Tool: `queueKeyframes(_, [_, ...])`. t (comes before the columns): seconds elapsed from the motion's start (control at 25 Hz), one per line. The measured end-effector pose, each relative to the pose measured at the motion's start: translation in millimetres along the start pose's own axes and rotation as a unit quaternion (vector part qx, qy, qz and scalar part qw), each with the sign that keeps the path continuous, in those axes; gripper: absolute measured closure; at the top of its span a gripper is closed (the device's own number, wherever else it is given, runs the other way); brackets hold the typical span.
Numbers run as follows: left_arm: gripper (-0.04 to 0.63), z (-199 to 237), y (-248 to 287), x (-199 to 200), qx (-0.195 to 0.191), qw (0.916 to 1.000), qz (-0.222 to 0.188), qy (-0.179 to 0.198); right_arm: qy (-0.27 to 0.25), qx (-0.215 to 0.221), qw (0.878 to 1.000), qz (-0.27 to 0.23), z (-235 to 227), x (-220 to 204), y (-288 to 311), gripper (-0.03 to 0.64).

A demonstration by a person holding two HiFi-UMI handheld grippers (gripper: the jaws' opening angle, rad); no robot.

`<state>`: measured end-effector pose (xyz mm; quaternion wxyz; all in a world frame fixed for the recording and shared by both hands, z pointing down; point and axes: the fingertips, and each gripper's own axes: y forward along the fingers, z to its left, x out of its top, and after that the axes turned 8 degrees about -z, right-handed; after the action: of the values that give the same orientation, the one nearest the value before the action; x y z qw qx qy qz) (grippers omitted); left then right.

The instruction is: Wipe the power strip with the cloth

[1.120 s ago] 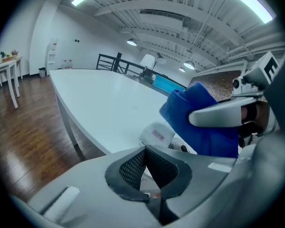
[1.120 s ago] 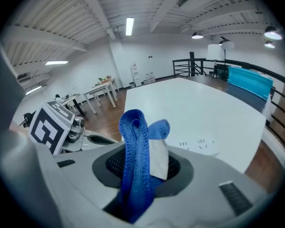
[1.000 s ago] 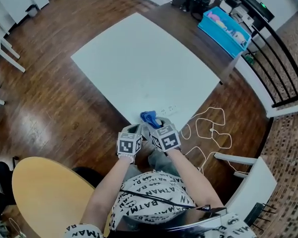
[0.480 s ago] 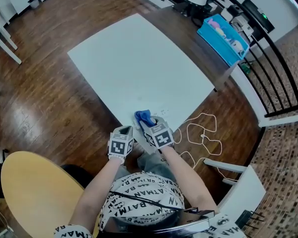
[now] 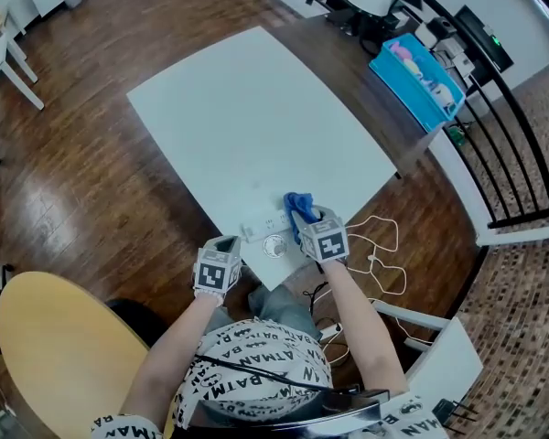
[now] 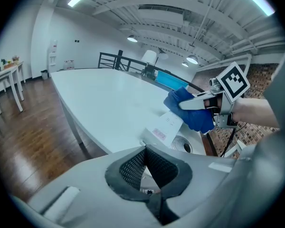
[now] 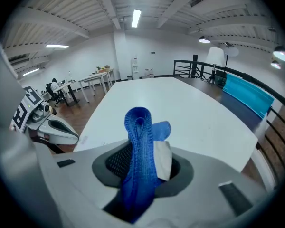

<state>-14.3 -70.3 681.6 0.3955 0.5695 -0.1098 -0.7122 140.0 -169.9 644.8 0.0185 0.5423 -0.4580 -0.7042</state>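
Observation:
A white power strip [image 5: 263,230] lies at the near corner of the white table [image 5: 256,117], and a round white part [image 5: 274,246] sits beside it. My right gripper [image 5: 305,218] is shut on a blue cloth [image 5: 297,205] that rests over the strip's right end. In the right gripper view the cloth [image 7: 140,146] stands folded between the jaws. My left gripper [image 5: 221,246] hangs just off the table's edge, left of the strip, shut with nothing in it. The left gripper view has the strip [image 6: 164,127] ahead and the cloth [image 6: 190,112] above its far end.
A blue box [image 5: 414,67] lies on the dark table beyond the white one. A white cable [image 5: 377,256] loops over the wood floor at the right. A yellow round table [image 5: 64,355] is at the lower left. Black railing [image 5: 522,108] runs along the right.
My right gripper has carried the cloth rightward along the strip, baring its left part. My left gripper has drawn back from the table's edge.

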Motion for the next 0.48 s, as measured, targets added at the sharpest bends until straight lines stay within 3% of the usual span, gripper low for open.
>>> queueKeyframes(0.36, [0.595, 0, 0, -1, 0.011, 0.9999, -0.001, -0.008, -0.001, -0.053, 0.998, 0.031, -82, -9, -7, 0.489])
queueKeyframes(0.44, [0.595, 1, 1, 1, 0.012, 0.9999, -0.002, -0.007, 0.001, -0.028, 1.0, 0.015, -84, 6, -8, 0.489])
queueKeyframes(0.48, [0.595, 1, 2, 2, 0.012, 0.9999, -0.001, -0.01, -0.009, 0.005, 1.0, 0.002, -75, 20, -7, 0.489])
